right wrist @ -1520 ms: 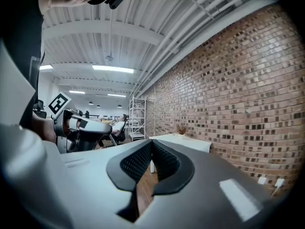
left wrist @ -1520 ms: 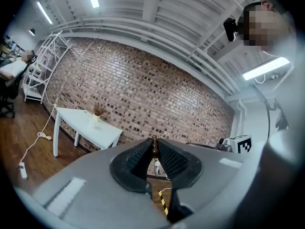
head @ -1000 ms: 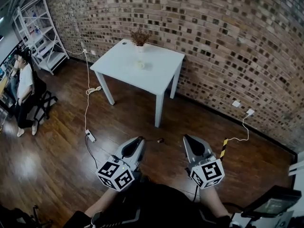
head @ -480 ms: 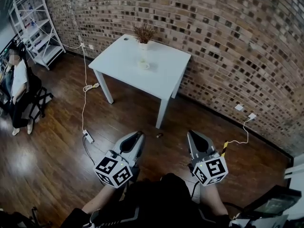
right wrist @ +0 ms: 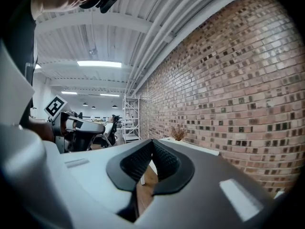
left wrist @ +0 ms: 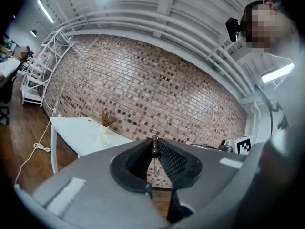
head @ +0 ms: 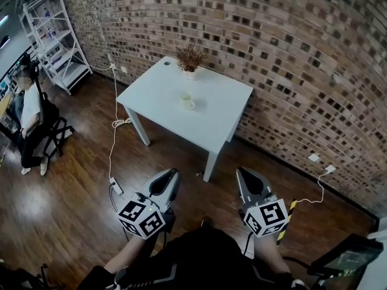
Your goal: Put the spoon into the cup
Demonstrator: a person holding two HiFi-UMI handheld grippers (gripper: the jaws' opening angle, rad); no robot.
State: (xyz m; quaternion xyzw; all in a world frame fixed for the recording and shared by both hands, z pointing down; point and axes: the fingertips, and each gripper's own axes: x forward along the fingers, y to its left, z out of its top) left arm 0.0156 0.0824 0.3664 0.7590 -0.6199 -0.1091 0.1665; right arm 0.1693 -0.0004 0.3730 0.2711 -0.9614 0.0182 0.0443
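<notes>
A pale cup (head: 187, 103) stands mid-top on the white table (head: 217, 122), in front of a white vase of dried stems (head: 190, 59). My left gripper (head: 170, 174) is held level, well short of the table, shut on the spoon. In the left gripper view the spoon's brown knob (left wrist: 154, 147) sticks up between the pads, with a thin metal shaft below it. The right gripper (head: 244, 175) is level beside it, pads (right wrist: 159, 159) together with nothing between them. The head view does not show the spoon.
A brick wall (head: 290, 59) runs behind the table. A cable and power strip (head: 116, 186) lie on the wooden floor to the left. A seated person (head: 30, 110) and a white shelf rack (head: 57, 35) are far left. A monitor (head: 347, 257) sits at the bottom right.
Both grippers have been carried forward together. The table with the cup now stands nearer and larger in the head view. Neither gripper's jaws have changed.
</notes>
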